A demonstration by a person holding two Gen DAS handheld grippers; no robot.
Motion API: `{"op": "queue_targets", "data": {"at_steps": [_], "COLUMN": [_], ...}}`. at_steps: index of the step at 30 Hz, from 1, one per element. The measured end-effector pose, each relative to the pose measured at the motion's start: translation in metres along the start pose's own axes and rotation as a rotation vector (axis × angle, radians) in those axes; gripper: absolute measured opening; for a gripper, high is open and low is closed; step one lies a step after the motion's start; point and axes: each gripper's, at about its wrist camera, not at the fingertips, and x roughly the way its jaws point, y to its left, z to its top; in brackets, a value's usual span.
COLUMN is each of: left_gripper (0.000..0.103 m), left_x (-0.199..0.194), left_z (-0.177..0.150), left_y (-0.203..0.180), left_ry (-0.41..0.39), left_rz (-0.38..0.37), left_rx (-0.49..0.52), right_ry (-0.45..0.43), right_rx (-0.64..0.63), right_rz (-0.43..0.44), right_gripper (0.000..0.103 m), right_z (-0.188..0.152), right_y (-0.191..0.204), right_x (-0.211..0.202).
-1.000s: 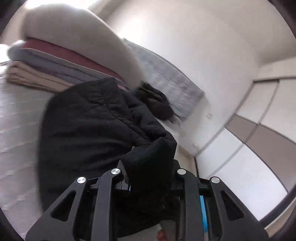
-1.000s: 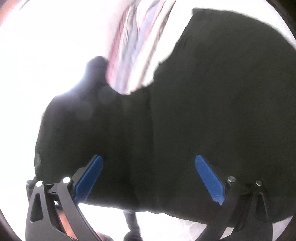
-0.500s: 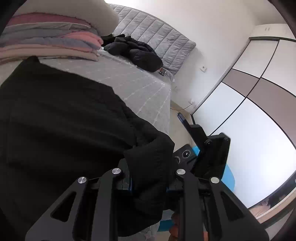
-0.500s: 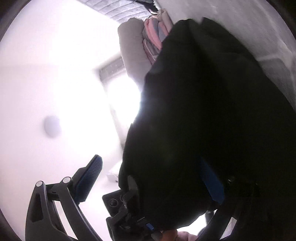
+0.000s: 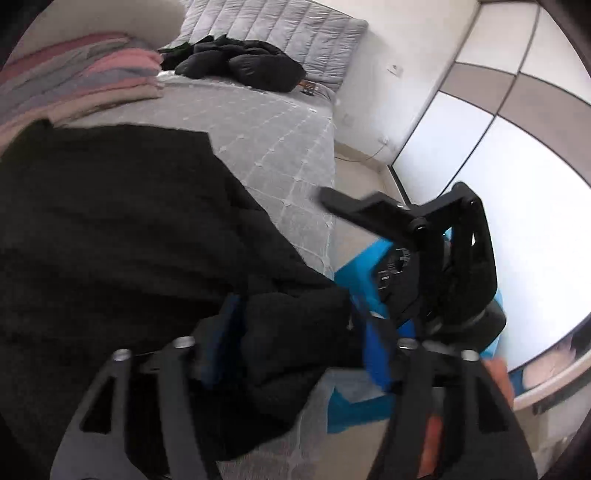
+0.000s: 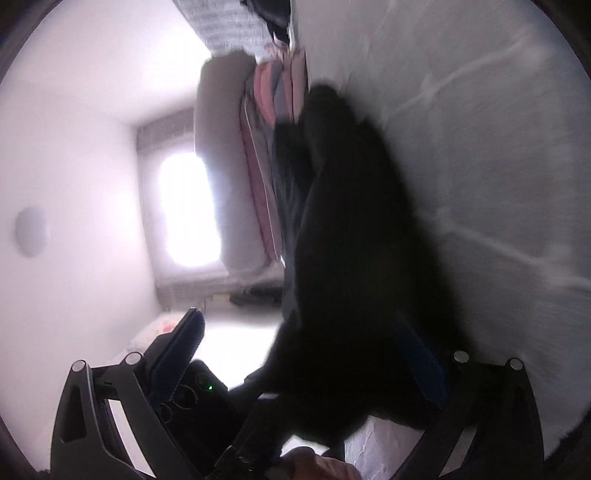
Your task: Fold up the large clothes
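We find the black garment (image 5: pixel 110 229) spread across the near part of the bed (image 5: pixel 280 140), its dark fleecy cloth covering most of the left and centre of the left wrist view. One bunched fold of it lies between the blue pads of the left hand-held gripper (image 5: pixel 295 343). The jaws stand moderately apart with the fold filling the gap; motion blur prevents us from confirming whether the pads press on the cloth, so we cannot tell if it is gripped.

In the right wrist view the same black garment (image 6: pixel 362 258) hangs in front of the camera, blurred. The right hand-held gripper (image 6: pixel 306 365) stands wide apart. Its left blue pad (image 6: pixel 181 350) is clear of the cloth, and the other pad (image 6: pixel 421 365) lies against the garment's dark edge. It has hold of nothing that we can confirm.

The right hand-held gripper (image 5: pixel 424 251) also appears in the left wrist view, just beyond the bed's edge.

Beyond the garment, a stack of folded pink and grey blankets (image 5: pixel 85 81) rests on the mattress, just behind the garment's far edge. A black padded jacket (image 5: pixel 243 66) lies crumpled against the quilted grey headboard (image 5: pixel 280 29). White and taupe wardrobe doors (image 5: pixel 480 129) line the wall to the right.
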Motion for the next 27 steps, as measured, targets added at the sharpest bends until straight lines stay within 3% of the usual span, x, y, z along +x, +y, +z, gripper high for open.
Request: {"op": "queue_targets", "data": {"at_steps": [1,5,9,11,12,14,17,18,20,22,25,27], "left_gripper": [0.073,0.077,0.078,0.078,0.078,0.078,0.078,0.079,0.082,0.082,0.082,0.082], "left_x": [-0.004,-0.022,-0.052,-0.073,-0.09,-0.116,-0.175,-0.188,-0.205,-0.211,-0.197,-0.175], "left_z": [-0.002,-0.014,-0.025,-0.035,-0.041,-0.046,-0.055,-0.057,-0.061,-0.066,-0.076,-0.08], "left_y": [-0.005,-0.014,-0.006,0.006,0.016,0.035,0.077,0.094,0.132,0.176,0.232,0.257], "left_ry": [0.005,0.028,0.059,0.07,0.067,0.037,-0.056,-0.08,-0.108,-0.108,-0.069,-0.018], "left_rz": [0.012,0.018,-0.035,-0.062,-0.068,-0.067,-0.025,0.001,0.052,0.091,0.045,-0.011], "left_rx": [0.026,0.038,0.02,-0.017,-0.055,-0.101,-0.196,-0.238,-0.338,-0.481,-0.659,-0.748], "right_ry": [-0.023,-0.074,0.055,0.162,0.199,0.21,0.185,0.187,0.203,0.186,0.123,0.143], "right_rx": [-0.015,-0.185,-0.342,-0.387,-0.405,-0.445,-0.45,-0.436,-0.403,-0.431,-0.474,-0.454], "right_rz": [-0.021,-0.101,-0.043,-0.021,-0.03,-0.127,-0.457,-0.495,-0.465,-0.429,-0.455,-0.488], "right_gripper": [0.097,0.097,0.097,0.097,0.097,0.097,0.096,0.096,0.096,0.096,0.096,0.096], "right_z": [0.012,0.009,-0.011,-0.019,-0.024,-0.021,-0.002,0.001,0.003,0.005,0.002,0.012], "right_y": [0.003,0.05,0.098,0.112,0.114,0.111,0.079,0.071,0.057,0.07,0.086,0.085], "right_x": [-0.011,-0.026,0.007,0.028,0.039,0.054,0.059,0.056,0.053,0.048,0.021,0.019]}}
